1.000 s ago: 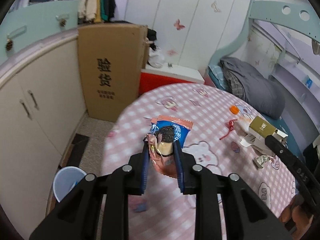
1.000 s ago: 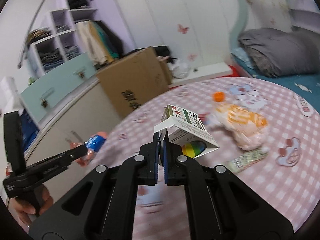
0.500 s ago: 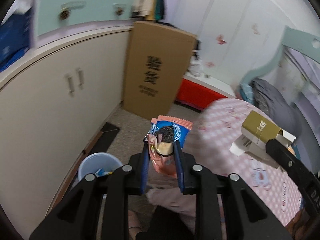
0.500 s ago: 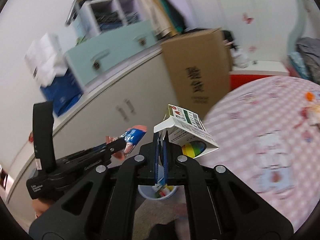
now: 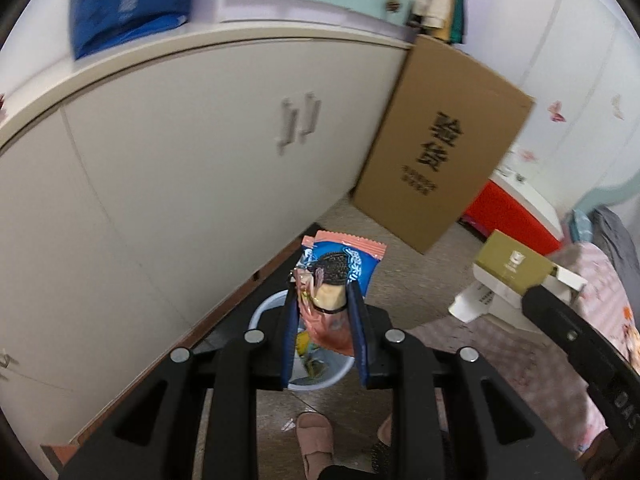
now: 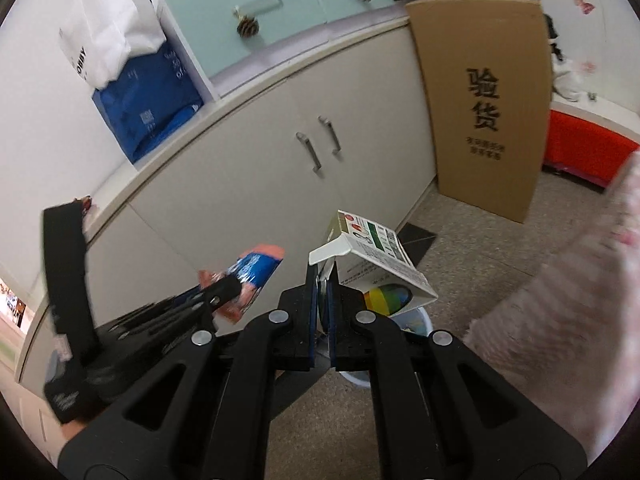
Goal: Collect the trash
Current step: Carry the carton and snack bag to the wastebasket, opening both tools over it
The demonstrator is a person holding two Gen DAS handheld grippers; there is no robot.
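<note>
Bedroom floor beside white cabinets [image 5: 168, 184], cardboard box [image 5: 440, 140] leaning nearby. Left gripper [image 5: 322, 316] fingers pinching cookie wrapper [image 5: 340, 268], hanging right above light-blue bin [image 5: 276, 308]. Right gripper [image 6: 322, 300] fingers pressed together on flap of small carton [image 6: 376, 256], also over bin. Looks like drop-off step: next up, line up over rim, spread fingers, let both fall in. Pink-checked bench [image 6: 560, 300] off to side.
</note>
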